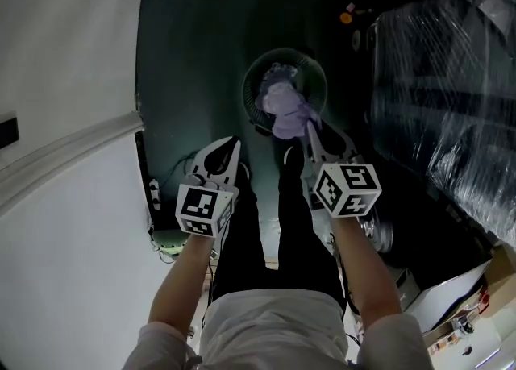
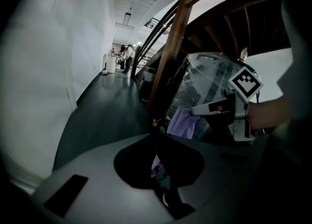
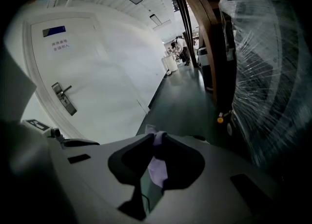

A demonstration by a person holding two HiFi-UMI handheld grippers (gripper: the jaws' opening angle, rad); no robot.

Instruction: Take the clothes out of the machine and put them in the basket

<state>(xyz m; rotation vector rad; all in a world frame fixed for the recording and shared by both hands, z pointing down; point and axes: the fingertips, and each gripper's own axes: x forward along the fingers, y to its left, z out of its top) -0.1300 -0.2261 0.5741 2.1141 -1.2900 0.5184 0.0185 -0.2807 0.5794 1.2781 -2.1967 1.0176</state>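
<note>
A lavender garment (image 1: 284,106) hangs from my right gripper (image 1: 310,126), which is shut on its upper edge. It dangles over a round basket (image 1: 251,78) on the dark floor, where more pale cloth lies. In the right gripper view the garment (image 3: 157,167) is pinched between the two dark jaws of my right gripper (image 3: 157,137). My left gripper (image 1: 228,147) sits to the left of the basket, jaws together, with nothing seen in them. From the left gripper (image 2: 155,137) view, the right gripper (image 2: 193,112) and the garment (image 2: 183,120) show at the right.
A large plastic-wrapped object (image 1: 451,94) stands at the right. A white wall (image 1: 56,78) runs along the left, and a white door (image 3: 63,98) has a lever handle. The person's legs in black trousers (image 1: 266,231) are just below the grippers. A small orange item (image 1: 346,17) lies beyond the basket.
</note>
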